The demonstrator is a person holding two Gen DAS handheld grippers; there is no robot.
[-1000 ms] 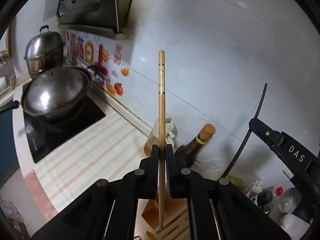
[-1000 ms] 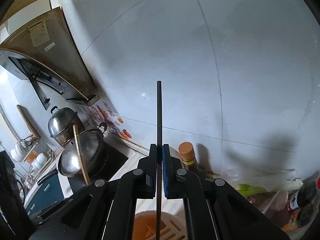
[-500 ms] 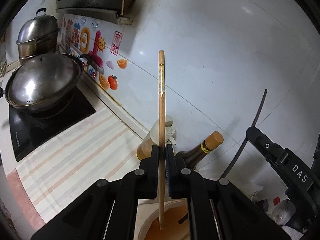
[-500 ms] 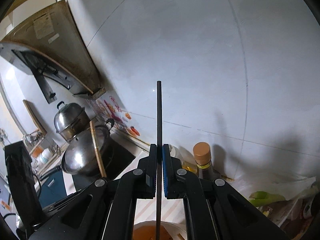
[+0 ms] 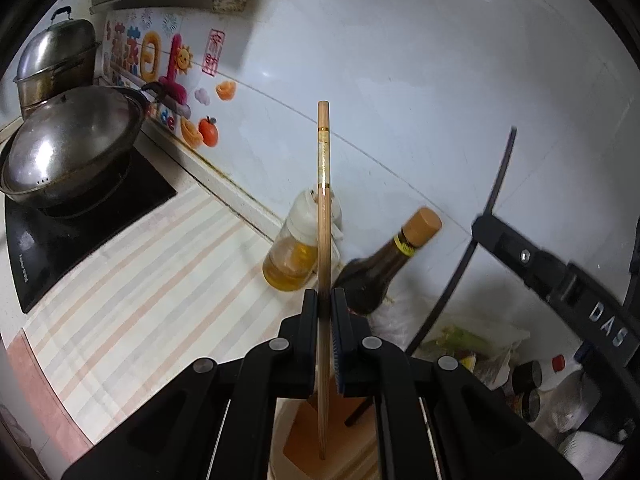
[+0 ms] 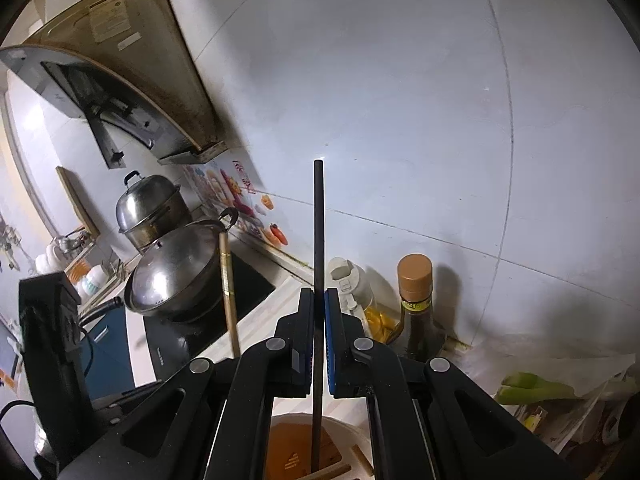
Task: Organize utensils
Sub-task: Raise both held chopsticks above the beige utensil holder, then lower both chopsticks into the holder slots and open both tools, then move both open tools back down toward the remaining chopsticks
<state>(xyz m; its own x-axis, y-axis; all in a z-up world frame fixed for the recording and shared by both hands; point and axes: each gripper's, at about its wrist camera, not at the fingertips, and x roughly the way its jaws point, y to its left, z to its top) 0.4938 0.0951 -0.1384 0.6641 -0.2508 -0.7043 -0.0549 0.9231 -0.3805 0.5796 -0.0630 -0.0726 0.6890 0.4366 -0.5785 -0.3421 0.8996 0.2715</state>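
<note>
While the right wrist view is taking in the range hood (image 6: 120, 92) at ten o'clock, the left wrist view is cutting most of it off and showing instead the striped tabletop (image 5: 132, 280) spreading toward eight o'clock. Both views are catching the white tiled wall (image 5: 400, 80), the lidded wok (image 5: 68, 144) on the black cooktop (image 5: 92, 216), and the steel steamer pot (image 5: 56, 60) behind it at ten o'clock. Only the left view is showing the right claw (image 5: 560, 276) from outside, at three o'clock, with its dark chopstick (image 5: 472, 248) arcing up toward one o'clock. Only the right view is showing the left claw's body (image 6: 52, 352) at eight o'clock.

An oil jar (image 5: 296, 248) and a dark sauce bottle (image 5: 384, 268) are standing against the wall just past the claw tips, partly hidden by them. A bag of greens (image 6: 536, 388) is lying at four o'clock.

The left claw (image 5: 325, 312) is pinching a wooden chopstick (image 5: 323, 208) narrowly, its long axis running straight from twelve to six o'clock, the lower tip reaching down into the orange-lined utensil holder (image 5: 304, 436) at six o'clock. The right claw (image 6: 319, 312) is likewise clamping the dark chopstick, upright along the same twelve-to-six line, its lower end dipping into the holder beside another wooden stick (image 6: 328, 474) lying there.
</note>
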